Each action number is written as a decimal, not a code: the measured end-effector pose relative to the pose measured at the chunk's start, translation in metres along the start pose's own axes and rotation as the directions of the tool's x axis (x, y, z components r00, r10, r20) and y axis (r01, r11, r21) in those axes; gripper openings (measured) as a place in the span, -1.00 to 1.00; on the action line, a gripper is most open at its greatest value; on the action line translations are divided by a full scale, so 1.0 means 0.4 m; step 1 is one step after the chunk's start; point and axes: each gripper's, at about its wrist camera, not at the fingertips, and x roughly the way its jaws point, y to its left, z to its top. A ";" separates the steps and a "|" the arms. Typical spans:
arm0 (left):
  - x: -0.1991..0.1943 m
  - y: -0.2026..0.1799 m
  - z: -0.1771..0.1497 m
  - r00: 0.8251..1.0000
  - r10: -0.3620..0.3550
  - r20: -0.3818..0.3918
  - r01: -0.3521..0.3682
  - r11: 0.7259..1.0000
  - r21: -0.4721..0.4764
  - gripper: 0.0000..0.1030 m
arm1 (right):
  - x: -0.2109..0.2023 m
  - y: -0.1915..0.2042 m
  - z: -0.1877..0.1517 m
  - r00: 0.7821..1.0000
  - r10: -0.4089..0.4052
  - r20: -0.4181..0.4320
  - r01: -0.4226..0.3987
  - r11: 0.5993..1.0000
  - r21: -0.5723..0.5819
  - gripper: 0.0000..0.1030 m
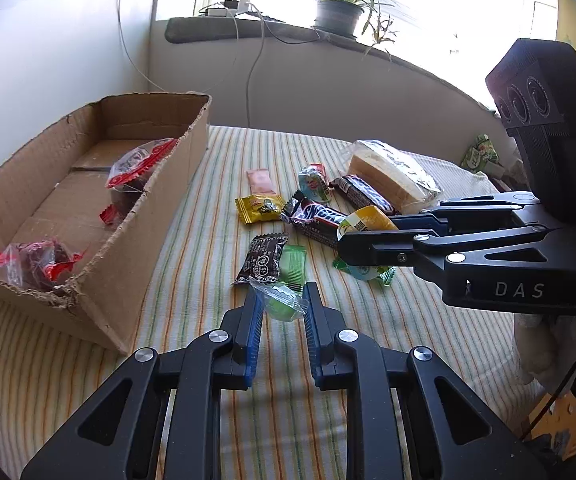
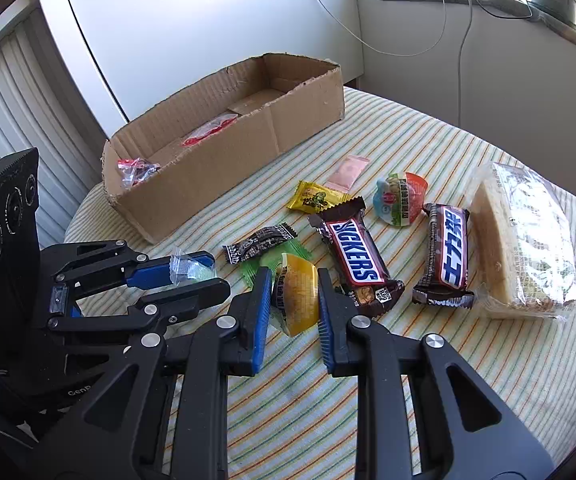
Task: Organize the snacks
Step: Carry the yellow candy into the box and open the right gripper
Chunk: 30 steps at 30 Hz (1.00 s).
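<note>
The small clear-wrapped green candy [image 1: 284,304] sat pinched in the left gripper [image 1: 283,308] just above the striped cloth [image 1: 215,360], near the open cardboard box [image 1: 159,216]. The yellow-topped jelly cup [image 2: 296,294] was clamped in the right gripper [image 2: 292,300] beside the brown Snickers bar [image 2: 354,256]. Best lift both w/ steady squeeze, clear the box wall, then let go low inside.

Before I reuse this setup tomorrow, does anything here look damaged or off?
The cardboard box has ragged, torn edges, worst at its near corner. The snacks lie scattered on the striped cloth, though none looks burst or spilled.
</note>
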 end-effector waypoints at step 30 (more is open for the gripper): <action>-0.133 0.248 0.112 0.968 0.188 0.165 -0.167 0.977 -0.131 -0.65 | 0.061 0.130 0.270 0.994 -0.001 0.105 0.010 0.996 -0.090 -0.57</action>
